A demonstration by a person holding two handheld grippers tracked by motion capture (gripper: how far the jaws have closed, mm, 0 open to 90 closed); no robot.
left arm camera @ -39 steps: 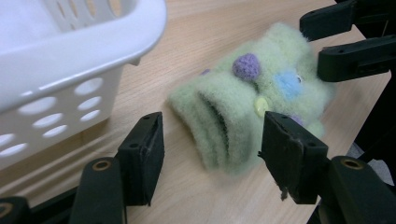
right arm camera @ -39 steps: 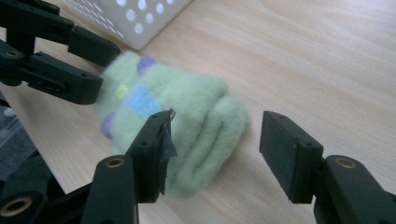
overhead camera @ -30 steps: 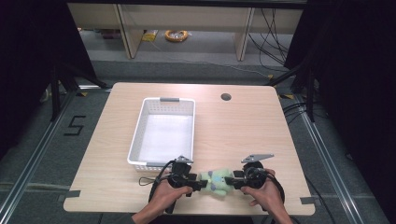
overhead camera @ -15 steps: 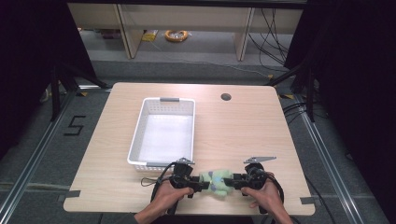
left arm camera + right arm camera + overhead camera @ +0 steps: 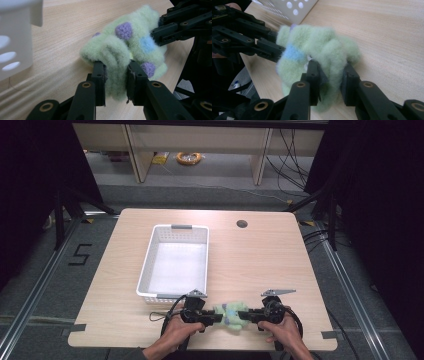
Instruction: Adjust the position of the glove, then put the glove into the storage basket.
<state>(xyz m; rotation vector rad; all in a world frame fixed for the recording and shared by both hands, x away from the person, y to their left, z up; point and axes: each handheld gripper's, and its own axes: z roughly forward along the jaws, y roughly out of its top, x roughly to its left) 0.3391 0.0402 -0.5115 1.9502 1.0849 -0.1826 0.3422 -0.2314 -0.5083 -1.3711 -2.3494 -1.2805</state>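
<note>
Both sets of jaws have just been closing, and now each pair pinches a fold of the fuzzy green sock (image 5: 231,314) that lies bunched on the near edge of the table (image 5: 260,255), between the person's two hands. The left gripper (image 5: 212,318) bites in from one side; seen along its own jaws, the pads press into a thick roll of the pale green knit (image 5: 130,47), with purple and blue dots showing above. The right gripper (image 5: 251,315) comes in from the opposite side and squeezes another fold (image 5: 317,47), the fabric bulging between its two black pads. A second ago the jaws stood wider around the fabric, so the grip looks freshly made, and I would guess the sock is now ready to be lifted or pulled straight between the two hands. The white perforated basket (image 5: 173,227) sits just beyond the left gripper, near but not touching the sock, and its floor looks bare, with nothing inside it.
</note>
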